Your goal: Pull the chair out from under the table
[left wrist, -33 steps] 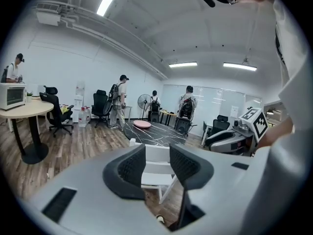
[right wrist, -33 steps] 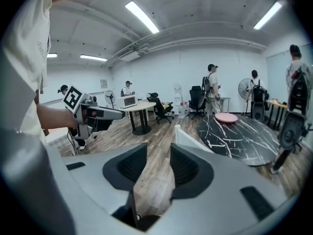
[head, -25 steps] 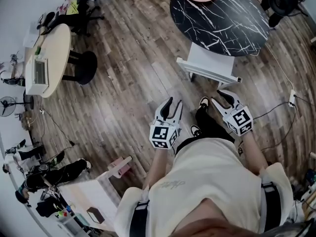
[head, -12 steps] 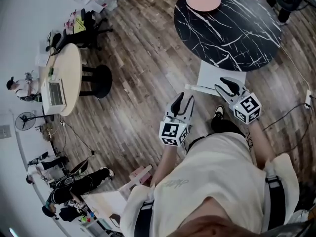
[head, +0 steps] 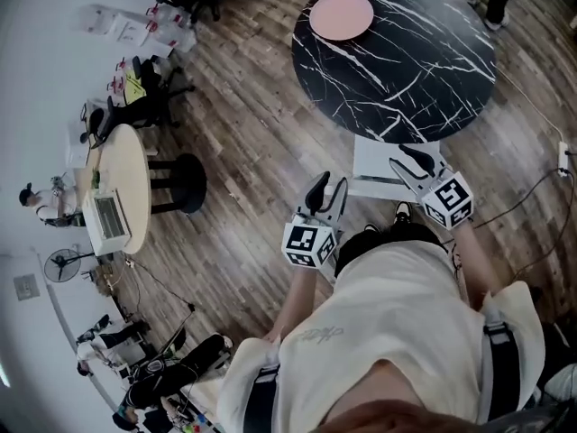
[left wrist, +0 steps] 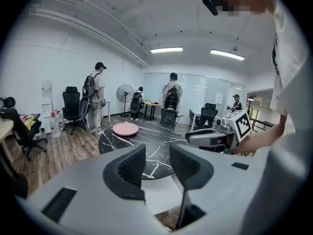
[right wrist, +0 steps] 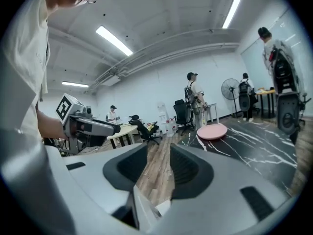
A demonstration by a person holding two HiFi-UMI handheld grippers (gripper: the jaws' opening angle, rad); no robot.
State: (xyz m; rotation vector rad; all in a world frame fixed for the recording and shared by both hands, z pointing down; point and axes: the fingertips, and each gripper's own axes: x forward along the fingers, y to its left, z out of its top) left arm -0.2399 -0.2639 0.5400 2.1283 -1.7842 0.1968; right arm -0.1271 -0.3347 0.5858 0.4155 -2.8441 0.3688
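A white chair (head: 375,162) stands half tucked under the near edge of the round black marble table (head: 397,57), which carries a pink plate (head: 341,14). My right gripper (head: 411,160) hovers over the chair's near right part, jaws open and empty. My left gripper (head: 330,190) hangs just left of the chair over the wood floor, also open with nothing between its pads. In the left gripper view the chair's seat (left wrist: 164,195) and table (left wrist: 146,148) show through the gap of the left gripper (left wrist: 157,161). The right gripper (right wrist: 159,168) frames only floor.
A beige oval table (head: 122,188) with a device on it and a black round stool (head: 187,183) stand at the left. Black office chairs (head: 144,97) are further back. A cable (head: 532,201) trails on the floor at the right. Several people stand beyond the table.
I have walked towards the black table. Both grippers came forward with me; the right one now overlaps the white chair and the left one sits beside it.
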